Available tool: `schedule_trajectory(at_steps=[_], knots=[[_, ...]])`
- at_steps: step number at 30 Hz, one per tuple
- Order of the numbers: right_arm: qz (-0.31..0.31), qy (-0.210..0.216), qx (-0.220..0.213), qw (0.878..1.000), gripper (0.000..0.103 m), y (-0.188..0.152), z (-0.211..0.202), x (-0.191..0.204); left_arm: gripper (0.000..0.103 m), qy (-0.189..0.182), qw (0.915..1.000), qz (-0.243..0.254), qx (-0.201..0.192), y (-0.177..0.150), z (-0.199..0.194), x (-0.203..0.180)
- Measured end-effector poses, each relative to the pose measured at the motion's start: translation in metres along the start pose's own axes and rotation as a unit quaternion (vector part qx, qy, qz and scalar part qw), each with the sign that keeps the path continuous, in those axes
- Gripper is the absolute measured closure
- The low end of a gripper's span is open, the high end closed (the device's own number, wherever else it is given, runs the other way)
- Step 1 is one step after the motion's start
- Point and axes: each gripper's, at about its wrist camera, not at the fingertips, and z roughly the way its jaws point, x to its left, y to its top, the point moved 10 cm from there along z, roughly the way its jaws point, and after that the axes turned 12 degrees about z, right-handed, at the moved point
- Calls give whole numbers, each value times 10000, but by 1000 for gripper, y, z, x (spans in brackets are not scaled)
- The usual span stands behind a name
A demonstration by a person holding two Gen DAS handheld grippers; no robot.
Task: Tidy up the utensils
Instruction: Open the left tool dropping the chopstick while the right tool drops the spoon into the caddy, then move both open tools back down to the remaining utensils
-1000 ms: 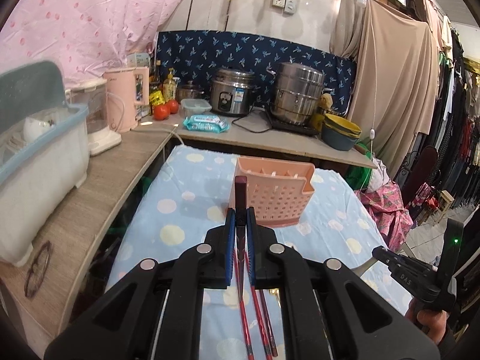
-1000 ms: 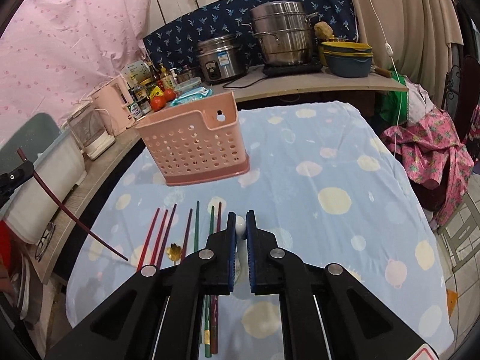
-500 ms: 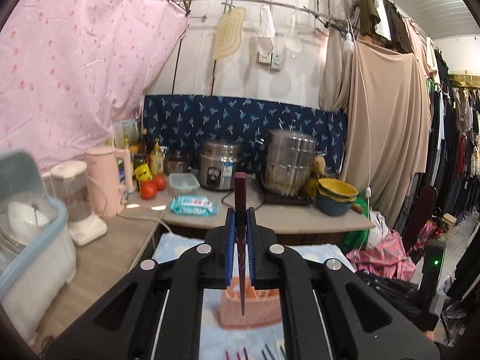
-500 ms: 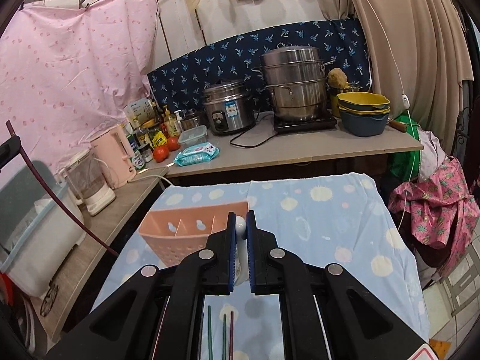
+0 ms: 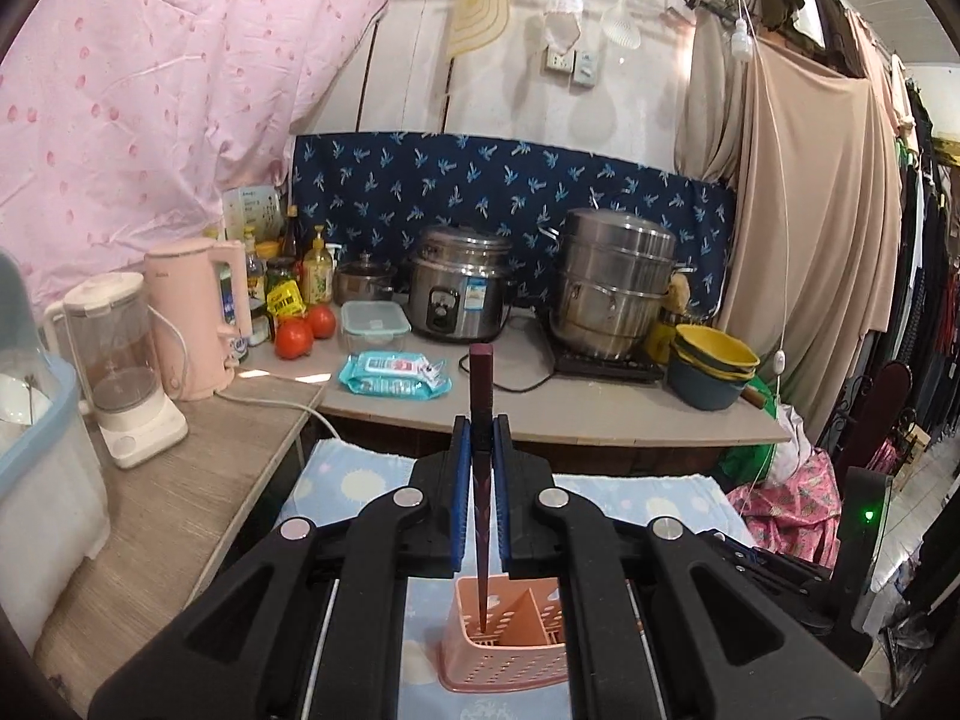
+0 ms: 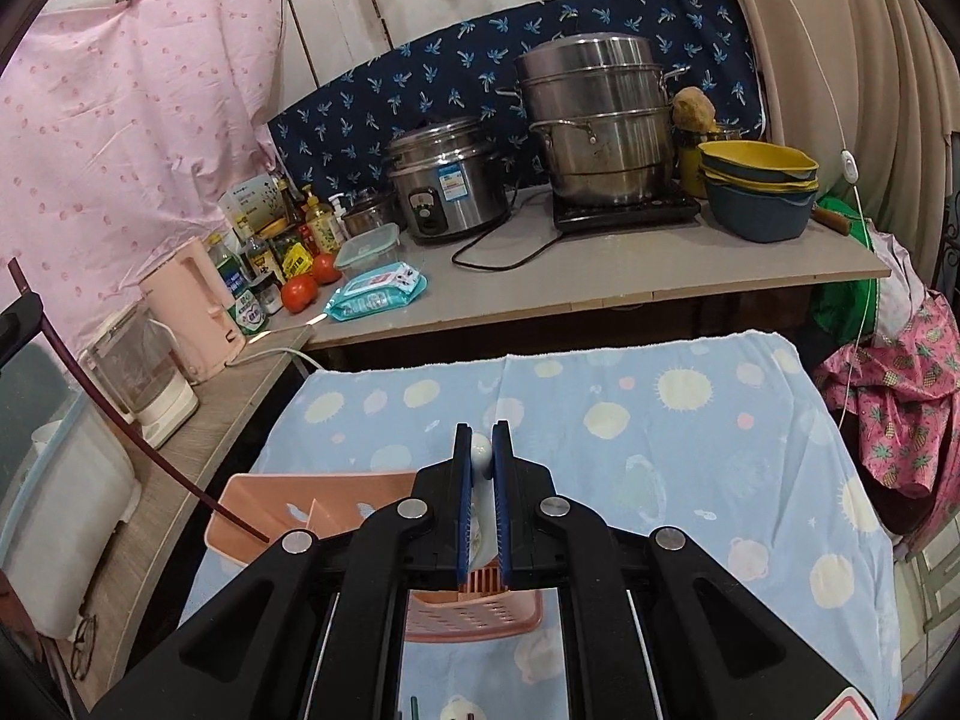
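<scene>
My left gripper is shut on a dark red chopstick that stands nearly upright, its thin tip pointing down into the left compartment of the pink perforated utensil holder. In the right wrist view the same chopstick slants in from the left edge, tip over the pink holder. My right gripper is shut on a white ceramic spoon, held above the holder's right part. The holder stands on a light blue spotted tablecloth.
A counter behind the table carries a rice cooker, a steel steamer pot, stacked yellow and blue bowls, a wipes pack, tomatoes and bottles. A pink kettle, a blender and a lidded bin stand on the left shelf. Clothes hang at the right.
Both grippers rose from the tabletop and moved forward to above the pink holder, each keeping its utensil. The chopsticks lying on the cloth have dropped almost out of view.
</scene>
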Motion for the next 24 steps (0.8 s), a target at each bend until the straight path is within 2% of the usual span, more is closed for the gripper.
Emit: schedule_trajectory(at_steps=[7, 8, 9, 10, 11, 12, 15, 19, 22, 24], knots=[[10, -15, 90, 10000, 93, -10, 15, -5, 95, -96, 9996, -102, 239, -23, 16, 2], [1, -47, 62, 10000, 90, -9, 13, -5, 91, -41, 9997, -101, 226, -24, 15, 4], [5, -50, 31, 10000, 82, -9, 11, -5, 78, 61, 9997, -95, 201, -25, 13, 7], [33, -49, -28, 10000, 72, -7, 7, -6, 70, 134, 9997, -104, 165, -24, 9, 9], [77, -37, -87, 9999, 67, -7, 2, -7, 58, 200, 9997, -123, 113, -25, 4, 12], [111, -9, -126, 9999, 63, -6, -3, -7, 55, 243, 9996, -124, 80, -24, 1, 13], [83, 53, -173, 9998, 63, -10, -19, -7, 54, 305, 9995, -45, 105, -28, -11, 15], [-14, 114, -170, 9998, 59, -28, -43, -5, 54, 326, 9989, 37, 336, -45, -26, 13], [-155, 39, -162, 9997, 51, -47, -60, -6, 54, 350, 9979, 83, 536, -62, -36, 10], [-303, -81, -208, 9993, 50, -60, -72, -8, 54, 389, 9969, 128, 666, -74, -42, 9]])
